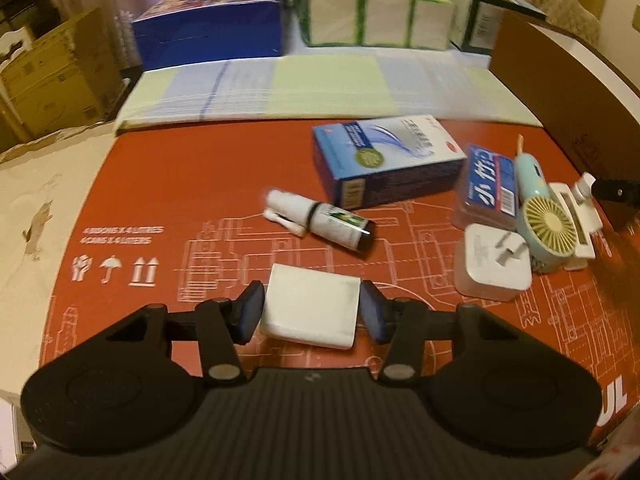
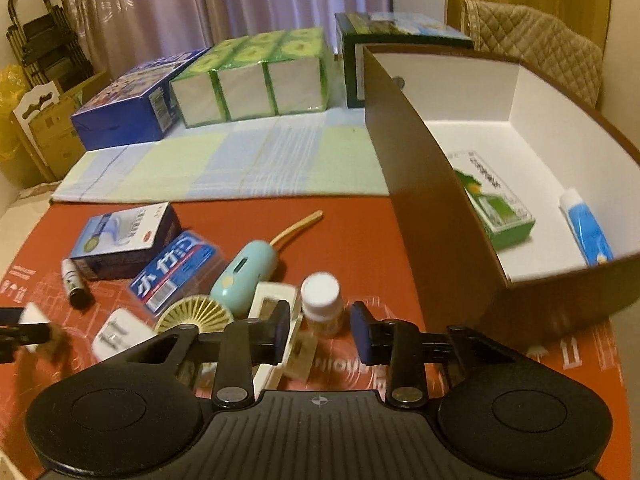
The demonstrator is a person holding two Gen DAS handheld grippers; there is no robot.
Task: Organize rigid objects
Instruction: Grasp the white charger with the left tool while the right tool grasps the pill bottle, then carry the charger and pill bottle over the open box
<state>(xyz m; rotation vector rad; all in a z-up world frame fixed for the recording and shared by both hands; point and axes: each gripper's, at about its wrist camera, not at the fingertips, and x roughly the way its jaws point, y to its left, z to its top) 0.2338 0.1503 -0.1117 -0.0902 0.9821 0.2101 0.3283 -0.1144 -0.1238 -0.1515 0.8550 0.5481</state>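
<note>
In the left wrist view my left gripper (image 1: 311, 314) is shut on a flat white block (image 1: 310, 308) that lies on the red cardboard sheet (image 1: 160, 184). Beyond it lie a small spray bottle (image 1: 320, 220), a blue carton (image 1: 384, 160), a blue-labelled clear case (image 1: 490, 186), a white plug (image 1: 492, 264) and a teal hand fan (image 1: 548, 220). In the right wrist view my right gripper (image 2: 320, 334) stands open around a small white-capped bottle (image 2: 322, 304), its pads a little off the sides. The brown box (image 2: 436, 232) to the right holds a green carton (image 2: 496, 204) and a blue tube (image 2: 586, 232).
A cream plastic holder (image 2: 276, 312) lies under the right gripper's left finger. Behind the checked cloth (image 2: 224, 160) stand a blue box (image 2: 128, 108), green tissue packs (image 2: 252, 80) and a dark box (image 2: 384, 36). Cardboard boxes (image 1: 52, 76) sit at far left, a quilted chair (image 2: 532, 36) at far right.
</note>
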